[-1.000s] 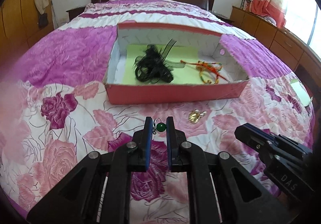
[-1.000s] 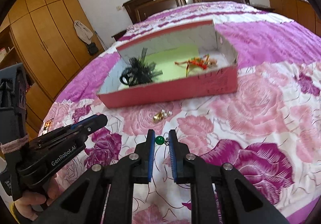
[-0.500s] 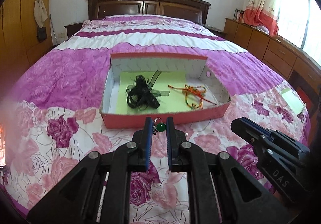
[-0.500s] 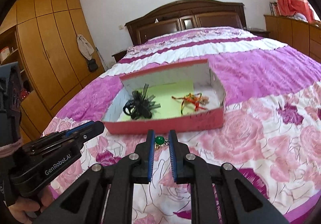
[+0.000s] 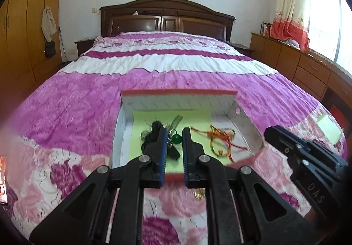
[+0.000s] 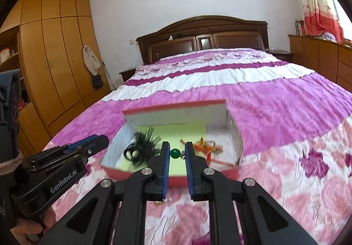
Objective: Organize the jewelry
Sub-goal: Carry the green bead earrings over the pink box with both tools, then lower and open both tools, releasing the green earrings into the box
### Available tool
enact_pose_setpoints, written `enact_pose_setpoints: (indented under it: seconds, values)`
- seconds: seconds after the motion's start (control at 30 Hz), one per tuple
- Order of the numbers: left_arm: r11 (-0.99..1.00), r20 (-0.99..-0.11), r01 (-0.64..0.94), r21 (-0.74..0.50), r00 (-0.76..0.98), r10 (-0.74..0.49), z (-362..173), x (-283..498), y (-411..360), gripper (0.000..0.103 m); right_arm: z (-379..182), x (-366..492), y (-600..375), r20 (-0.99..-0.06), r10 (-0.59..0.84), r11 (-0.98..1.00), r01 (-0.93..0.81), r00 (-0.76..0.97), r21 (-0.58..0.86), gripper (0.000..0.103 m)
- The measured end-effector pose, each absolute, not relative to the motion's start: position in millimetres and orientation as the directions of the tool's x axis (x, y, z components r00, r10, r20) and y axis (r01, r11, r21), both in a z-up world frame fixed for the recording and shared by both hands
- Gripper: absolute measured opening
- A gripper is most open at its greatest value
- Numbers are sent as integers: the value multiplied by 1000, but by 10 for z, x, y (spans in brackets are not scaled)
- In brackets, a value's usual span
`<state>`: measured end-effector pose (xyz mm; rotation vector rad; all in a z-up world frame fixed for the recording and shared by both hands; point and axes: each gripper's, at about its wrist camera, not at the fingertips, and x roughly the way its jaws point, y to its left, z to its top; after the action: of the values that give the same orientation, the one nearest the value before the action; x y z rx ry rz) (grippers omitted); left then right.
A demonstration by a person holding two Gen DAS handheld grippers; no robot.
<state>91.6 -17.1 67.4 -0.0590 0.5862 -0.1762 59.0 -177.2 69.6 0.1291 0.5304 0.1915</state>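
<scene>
Left wrist: both grippers, left gripper (image 5: pixel 173 138) & right gripper (image 6: pixel 177 152), clamp green bead earrings (image 5: pixel 176 139) w/ silver hooks.

Daylight floods in from the window (image 5: pixel 325 31) on the right side of the room, blown out to white behind the curtain (image 5: pixel 288 3). The bedspread (image 5: pixel 176 64) is bright and evenly lit, with only soft shadows. Both fisheye views bend the walls and wardrobe (image 6: pixel 50 64) strongly, and black vignetting cuts the corners. The near edge of the bed and the red box (image 6: pixel 176 111) are smeared with blur; the headboard (image 6: pixel 202 34) stays fairly sharp. A pinkish haze clouds the left rim of the left wrist view.
</scene>
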Motion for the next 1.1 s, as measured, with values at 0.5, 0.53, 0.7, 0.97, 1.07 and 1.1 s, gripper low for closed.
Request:
enact_pose_setpoints:
  seconds: [0.5, 0.53, 0.7, 0.97, 1.07, 1.1]
  values:
    - [990, -513, 93, -106, 848, -135, 458, 1467, -149, 5, 555, 1143, -1877, -459, 116, 991, -69, 881, 117, 15]
    - [990, -514, 90, -106, 847, -132, 432, 1495, -150, 5, 539, 1174, -1876, -460, 112, 991, -67, 881, 112, 15]
    - [992, -538, 75, -98, 835, -116, 290, 1633, -165, 5, 411, 1314, -1869, -477, 93, 994, -56, 874, 91, 15]
    - [995, -612, 59, -82, 785, -97, 11, 1791, -188, 5, 134, 1496, -1891, -557, 73, 996, -35, 827, 78, 15]
    - [996, -610, 59, -71, 787, -90, -6, 1798, -198, 5, 55, 1548, -1869, -585, 69, 997, -37, 808, 65, 16]
    - [996, -612, 63, -66, 786, -91, -2, 1803, -209, 5, 24, 1565, -1859, -596, 68, 997, -40, 800, 60, 16]
